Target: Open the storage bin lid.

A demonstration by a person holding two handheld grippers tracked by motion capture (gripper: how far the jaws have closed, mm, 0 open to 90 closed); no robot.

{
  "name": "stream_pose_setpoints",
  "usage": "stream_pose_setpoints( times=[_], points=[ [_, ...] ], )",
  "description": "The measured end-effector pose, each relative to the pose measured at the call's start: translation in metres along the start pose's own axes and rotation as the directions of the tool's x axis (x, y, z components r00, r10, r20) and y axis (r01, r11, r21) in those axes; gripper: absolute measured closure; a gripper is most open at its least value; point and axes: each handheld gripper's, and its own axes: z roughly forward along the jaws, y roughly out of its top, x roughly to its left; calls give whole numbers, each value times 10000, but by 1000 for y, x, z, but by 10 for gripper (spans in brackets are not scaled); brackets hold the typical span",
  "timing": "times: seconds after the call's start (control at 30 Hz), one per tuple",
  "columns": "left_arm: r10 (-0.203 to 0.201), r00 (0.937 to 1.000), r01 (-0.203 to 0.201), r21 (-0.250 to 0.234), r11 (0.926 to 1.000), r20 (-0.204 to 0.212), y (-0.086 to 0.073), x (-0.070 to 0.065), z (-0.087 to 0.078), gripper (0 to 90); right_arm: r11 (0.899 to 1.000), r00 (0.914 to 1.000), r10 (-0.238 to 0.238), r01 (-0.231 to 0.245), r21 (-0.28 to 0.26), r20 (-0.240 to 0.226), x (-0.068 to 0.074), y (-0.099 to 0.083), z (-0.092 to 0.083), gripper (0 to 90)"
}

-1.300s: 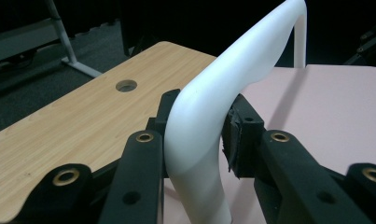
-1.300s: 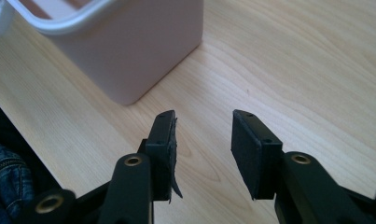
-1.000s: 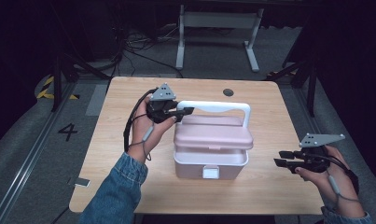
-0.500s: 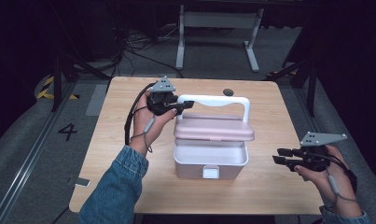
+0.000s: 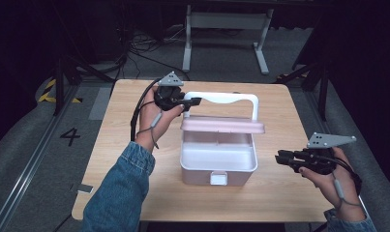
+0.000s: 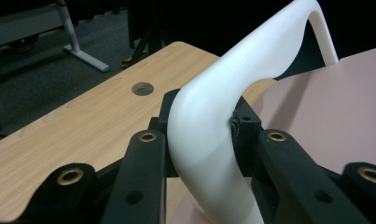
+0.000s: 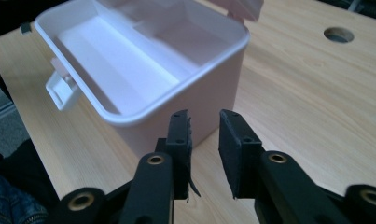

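The left gripper [image 5: 195,102], held up by a hand on a denim-sleeved forearm [image 5: 119,193], has its jaws clamped on the curved white plastic handle [image 6: 209,140]. The right gripper [image 5: 279,157] hovers low at the table's right side, jaws slightly parted and holding nothing.

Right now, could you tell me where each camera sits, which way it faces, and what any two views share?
High view: above the person's side, looking forward and down at the table; both forearms and grippers show.
Left gripper view: rides the left gripper, looking along its jaws, shut on the white handle.
Right gripper view: rides the right gripper, jaws apart, facing the open box.
Shared: high and right gripper views both show the box's front latch.
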Motion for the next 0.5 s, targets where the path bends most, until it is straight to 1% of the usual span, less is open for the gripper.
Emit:
stream_pose_setpoints(
  times=[0.03, 0.07, 0.1, 0.13, 0.17, 0.2, 0.23, 0.27, 0.33, 0.4, 0.43, 0.47, 0.5],
  points=[
    [0, 10000, 0, 0, 10000, 0, 0, 0, 0, 724, 9999, 10000, -27, 26, -135, -55, 1, 2, 1, 767],
    [-17, 10000, 16, -31, 10000, -45, 0, 0, 1, 724, 9999, 10000, -27, 26, -135, -55, 1, 2, 1, 767],
    [-17, 10000, 17, -33, 10000, -61, 0, 1, 1, 724, 9992, 9999, -60, 54, -396, -145, 3, 5, 2, 797],
    [-33, 10000, 32, -56, 10000, -56, 0, 1, 1, 724, 9992, 9999, -60, 54, -396, -145, 3, 5, 2, 797],
    [-43, 10000, 44, 40, 10000, -51, 1, 2, 1, 723, 9977, 9996, -111, 94, -675, -244, 5, 9, 4, 817],
    [-92, 9999, 92, 30, 10000, -115, 1, 2, 2, 722, 9966, 9994, -142, 116, -813, -313, 6, 11, 5, 826],
    [-92, 9999, 92, 30, 10000, -115, 1, 2, 2, 722, 9966, 9994, -142, 116, -813, -313, 6, 11, 5, 826],
    [-118, 9999, 118, 22, 9999, -79, 1, 3, 2, 722, 9952, 9991, -154, 116, -970, -388, 7, 12, 6, 835],
    [-63, 9999, 63, 32, 10000, -147, 2, 4, 3, 721, 9911, 9982, -208, 131, -1322, -564, 9, 17, 9, 852],
    [-110, 9997, 111, 61, 9999, -197, 2, 5, 4, 719, 9880, 9977, -254, 155, -1539, -624, 9, 20, 11, 865],
    [-110, 9997, 111, 61, 9999, -197, 2, 5, 4, 718, 9880, 9977, -254, 155, -1539, -624, 9, 20, 11, 865],
    [-138, 9998, 139, 99, 9999, -142, 3, 5, 4, 718, 9859, 9975, -266, 154, -1667, -655, 10, 21, 12, 874],
    [-153, 9998, 153, 40, 9999, -147, 3, 6, 5, 717, 9827, 9968, -289, 147, -1848, -743, 10, 23, 13, 888]
  ],
)
